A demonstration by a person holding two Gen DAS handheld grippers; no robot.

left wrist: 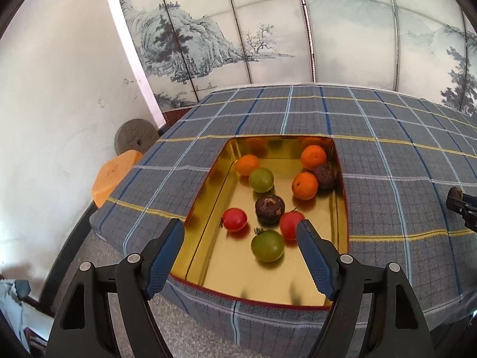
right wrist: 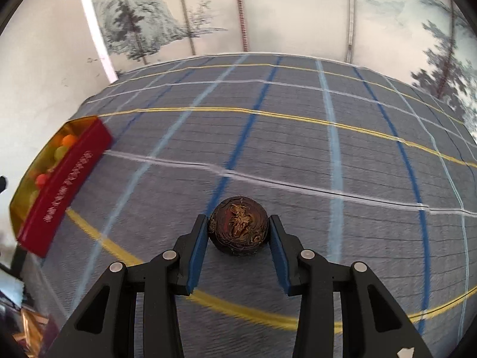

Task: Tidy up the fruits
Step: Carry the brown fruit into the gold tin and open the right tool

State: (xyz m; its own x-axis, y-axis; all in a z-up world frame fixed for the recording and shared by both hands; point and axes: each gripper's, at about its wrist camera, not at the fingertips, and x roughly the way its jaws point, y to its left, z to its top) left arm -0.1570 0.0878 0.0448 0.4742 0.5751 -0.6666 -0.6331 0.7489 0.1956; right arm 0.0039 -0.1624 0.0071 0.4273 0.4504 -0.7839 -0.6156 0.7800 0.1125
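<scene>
A gold tray (left wrist: 226, 271) with red outer walls sits on the plaid tablecloth (left wrist: 387, 155). In it lie several fruits: oranges (left wrist: 304, 185), green tomatoes (left wrist: 267, 245), red tomatoes (left wrist: 235, 219) and dark brown round fruits (left wrist: 269, 209). My left gripper (left wrist: 240, 226) hangs open over the tray's near end with nothing between its fingers. My right gripper (right wrist: 238, 220) is shut on another dark brown fruit (right wrist: 238, 229), just over the cloth and well to the right of the tray (right wrist: 64, 188). The right gripper's tip (left wrist: 460, 205) shows at the left wrist view's right edge.
An orange stool (left wrist: 114, 176) and a round grey stone (left wrist: 135, 140) stand off the table's left edge by a white wall. A painted folding screen (left wrist: 268, 29) backs the table. Plaid cloth (right wrist: 328, 149) stretches behind and right of the held fruit.
</scene>
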